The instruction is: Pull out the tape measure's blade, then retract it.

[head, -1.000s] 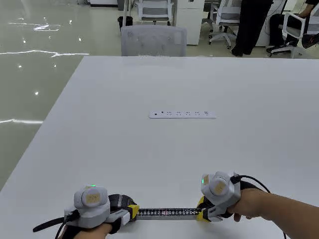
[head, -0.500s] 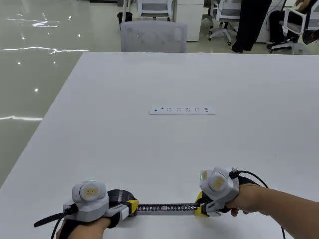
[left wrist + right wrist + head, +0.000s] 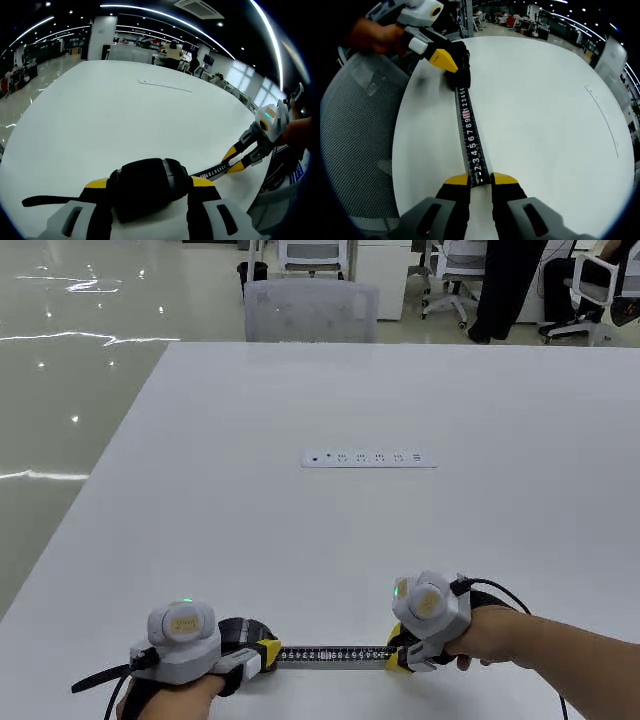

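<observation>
A black tape measure case (image 3: 243,636) (image 3: 145,186) lies on the white table near its front edge, with my left gripper (image 3: 262,652) (image 3: 148,186) shut on it. Its numbered blade (image 3: 332,654) (image 3: 469,137) runs flat over the table from the case (image 3: 460,64) to my right gripper (image 3: 394,658) (image 3: 480,181), which is shut on the blade's end. In the left gripper view the right gripper (image 3: 237,159) pinches the blade (image 3: 215,173) with its yellow fingertips. In the right gripper view the left gripper (image 3: 451,62) holds the case at the far end.
A white power strip (image 3: 369,458) (image 3: 165,86) lies at the table's (image 3: 300,540) middle. A grey chair (image 3: 311,311) stands at the far edge, with office chairs and a standing person (image 3: 508,285) beyond. Another mesh chair (image 3: 357,130) sits near the table's front edge.
The right gripper has moved left toward the left one, and the drawn length of blade between them is shorter. The left gripper stays put on the case.
</observation>
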